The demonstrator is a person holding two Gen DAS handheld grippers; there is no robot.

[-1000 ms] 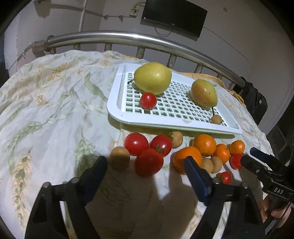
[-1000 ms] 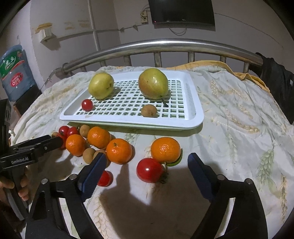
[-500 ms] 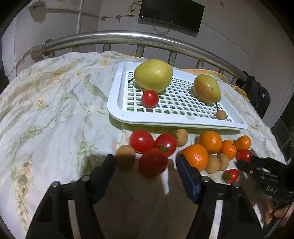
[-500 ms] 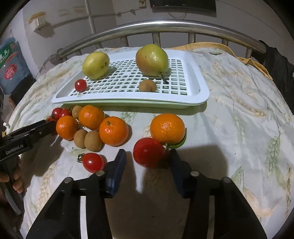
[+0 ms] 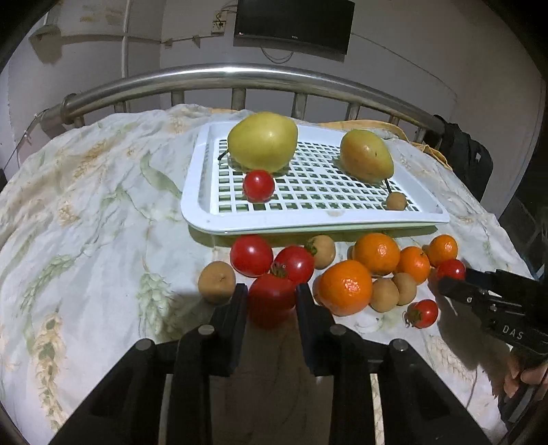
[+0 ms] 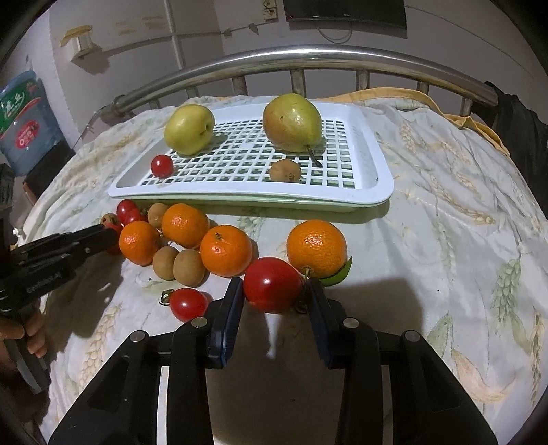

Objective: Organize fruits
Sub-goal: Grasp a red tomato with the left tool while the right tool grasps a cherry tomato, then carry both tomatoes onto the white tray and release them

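Nearest in the left wrist view, a large red tomato is being clamped between the two fingers of the left hand-held gripper, both pads pressed against its sides. Likewise, in the right wrist view, another red tomato is being gripped by the right hand-held gripper, its jaws closed onto the fruit. Both tomatoes are lying on the patterned bed cover.

Just beside the left tomato, a small brown fruit is sitting to one side and a big orange to the other, with two more tomatoes touching it from behind. Right behind the right tomato, an orange with a green leaf is crowding it, and a small cherry tomato is lying near the blue finger. Further oranges and brown fruits are being bunched together between the two grippers.

Farther back, a white slotted tray is resting on the bed, carrying a yellow pear, a green-red pear, one small tomato and one brown fruit. Beyond it, a metal bed rail is curving across, with a dark screen mounted on the wall.
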